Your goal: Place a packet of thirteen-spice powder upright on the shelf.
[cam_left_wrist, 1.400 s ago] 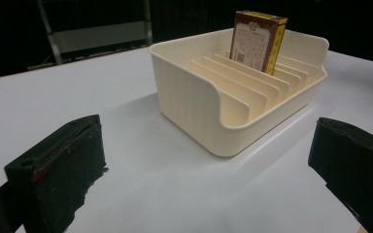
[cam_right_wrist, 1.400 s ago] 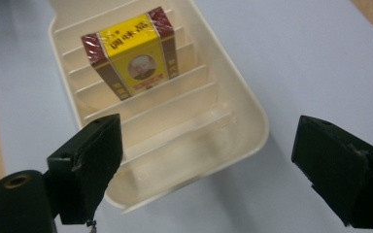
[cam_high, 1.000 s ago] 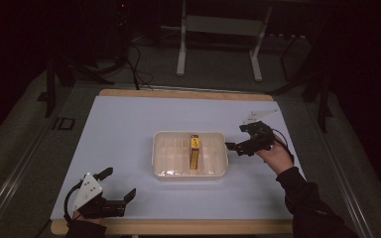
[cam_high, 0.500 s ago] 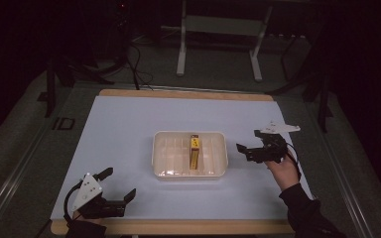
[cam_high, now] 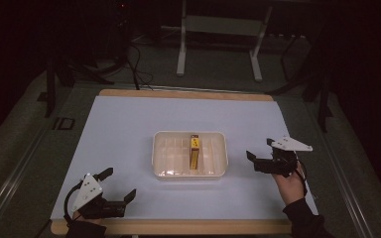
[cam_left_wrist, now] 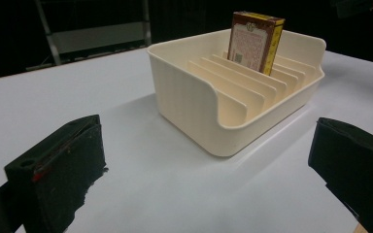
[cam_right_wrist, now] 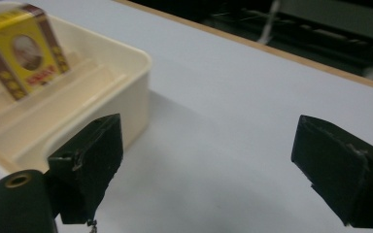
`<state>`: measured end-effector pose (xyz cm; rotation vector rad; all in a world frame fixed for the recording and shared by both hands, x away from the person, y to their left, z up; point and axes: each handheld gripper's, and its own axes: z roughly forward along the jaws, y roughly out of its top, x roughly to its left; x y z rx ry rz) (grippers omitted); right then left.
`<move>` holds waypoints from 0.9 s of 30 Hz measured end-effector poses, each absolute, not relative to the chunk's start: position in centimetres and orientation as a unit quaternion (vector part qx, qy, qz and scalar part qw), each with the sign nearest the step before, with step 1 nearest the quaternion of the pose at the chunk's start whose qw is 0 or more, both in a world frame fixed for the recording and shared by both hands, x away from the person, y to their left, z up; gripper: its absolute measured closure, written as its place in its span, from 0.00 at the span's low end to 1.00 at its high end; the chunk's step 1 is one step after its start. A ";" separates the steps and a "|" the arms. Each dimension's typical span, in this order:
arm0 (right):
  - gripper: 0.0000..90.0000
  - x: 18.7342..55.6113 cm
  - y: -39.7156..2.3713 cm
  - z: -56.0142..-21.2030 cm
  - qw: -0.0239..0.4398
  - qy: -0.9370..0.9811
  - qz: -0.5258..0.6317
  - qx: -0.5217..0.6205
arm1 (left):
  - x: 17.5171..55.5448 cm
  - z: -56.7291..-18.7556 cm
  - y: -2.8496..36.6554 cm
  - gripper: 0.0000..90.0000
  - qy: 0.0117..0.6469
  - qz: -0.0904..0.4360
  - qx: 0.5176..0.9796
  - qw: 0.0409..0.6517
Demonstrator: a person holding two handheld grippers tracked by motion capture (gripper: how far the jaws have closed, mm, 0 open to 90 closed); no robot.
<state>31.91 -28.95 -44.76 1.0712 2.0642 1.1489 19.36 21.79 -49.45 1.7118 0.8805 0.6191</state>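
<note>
Standing upright in a middle slot of the cream tray (cam_high: 164, 159), the small card box (cam_high: 194, 152) looks light, stiff, crushable, best pinched across its flat faces near the top, while the left gripper (cam_high: 118, 185) and right gripper (cam_high: 258, 154) wait empty, jaws wide apart.

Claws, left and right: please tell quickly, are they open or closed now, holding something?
Left claw: open, holding nothing.
Right claw: open, holding nothing.

The box (cam_left_wrist: 254, 41) stands in the tray (cam_left_wrist: 194, 102), its lower part hidden behind the dividers and its print too small to read. In the right tool view the tray runs off the left edge, blurred. Beyond the surface (cam_high: 129, 129), darkness hides the room.
</note>
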 end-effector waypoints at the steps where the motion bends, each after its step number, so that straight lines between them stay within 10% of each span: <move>1: 0.13 31.7 -29.1 -44.9 0.277 0.764 0.426 0.397 | 19.4 -49.4 21.8 0.00 0.369 0.259 0.717 0.531; 27: 0.13 29.0 -30.1 -47.3 0.304 0.769 0.404 0.391 | 19.3 -49.4 21.7 0.00 0.367 0.256 0.718 0.534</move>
